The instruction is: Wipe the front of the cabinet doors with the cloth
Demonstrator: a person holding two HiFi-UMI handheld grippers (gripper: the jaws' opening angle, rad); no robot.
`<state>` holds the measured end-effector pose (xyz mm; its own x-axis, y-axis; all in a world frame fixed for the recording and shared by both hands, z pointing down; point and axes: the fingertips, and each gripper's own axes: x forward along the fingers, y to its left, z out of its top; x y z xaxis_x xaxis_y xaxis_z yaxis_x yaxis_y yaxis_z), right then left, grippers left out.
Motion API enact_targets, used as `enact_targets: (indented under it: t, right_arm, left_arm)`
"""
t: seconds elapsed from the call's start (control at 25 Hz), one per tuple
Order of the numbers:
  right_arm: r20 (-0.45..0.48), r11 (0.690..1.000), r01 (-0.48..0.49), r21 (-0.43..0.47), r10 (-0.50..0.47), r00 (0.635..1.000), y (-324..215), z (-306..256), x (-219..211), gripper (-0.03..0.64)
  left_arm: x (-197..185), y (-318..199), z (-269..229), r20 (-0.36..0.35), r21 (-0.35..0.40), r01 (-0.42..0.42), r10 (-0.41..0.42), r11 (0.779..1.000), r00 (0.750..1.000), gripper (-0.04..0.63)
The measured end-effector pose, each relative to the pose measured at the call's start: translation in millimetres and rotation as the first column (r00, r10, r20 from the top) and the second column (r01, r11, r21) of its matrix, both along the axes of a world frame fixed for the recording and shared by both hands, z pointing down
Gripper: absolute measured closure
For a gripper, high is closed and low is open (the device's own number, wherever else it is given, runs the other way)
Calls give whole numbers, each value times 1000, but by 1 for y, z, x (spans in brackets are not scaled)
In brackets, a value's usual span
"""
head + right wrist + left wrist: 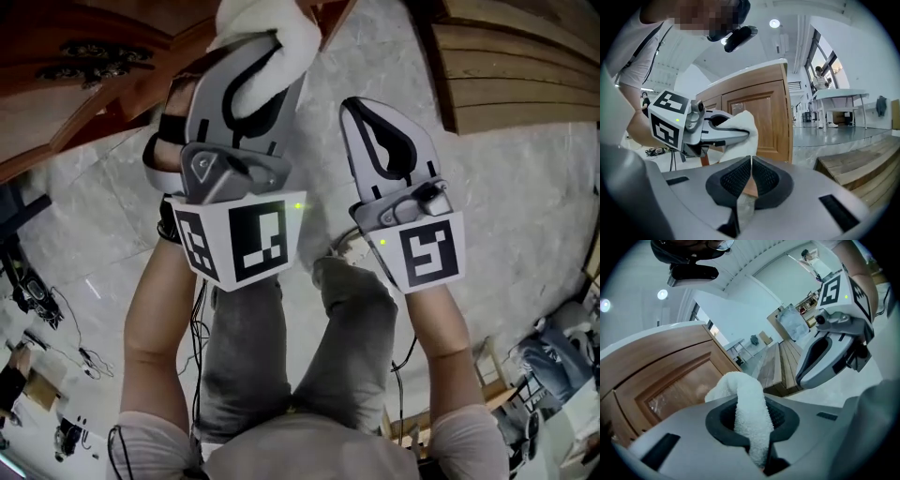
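- Your left gripper (751, 422) is closed tightly on the white cloth (279, 36). The cloth goes up between the two pads and folds over above the tips.
- Your right gripper (751, 180) is closed as well. Its pads touch each other and there is nothing between them.
- The two grippers are side by side, near each other, above the marble floor (525, 206).
- The cloth is in front of the wooden cabinet door (761, 119). I cannot tell whether it touches the wood.

Grey left gripper (268, 47), right gripper (354, 109), grey trousers (244, 349)
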<state>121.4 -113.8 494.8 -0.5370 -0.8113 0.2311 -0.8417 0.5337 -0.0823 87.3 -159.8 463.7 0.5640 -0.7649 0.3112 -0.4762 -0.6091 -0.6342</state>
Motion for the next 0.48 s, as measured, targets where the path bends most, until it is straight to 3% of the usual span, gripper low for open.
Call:
enact_targets:
  t: [0.24, 0.48]
  right_arm:
    - [14, 997, 35, -62, -35, 999, 29, -84, -33, 578]
    - [8, 992, 109, -68, -109, 994, 32, -176, -71, 578]
  left_arm:
    - [-37, 36, -80, 26, -78, 34, -32, 996, 999, 523]
    - [-74, 43, -171, 28, -87, 96, -94, 992, 995, 523]
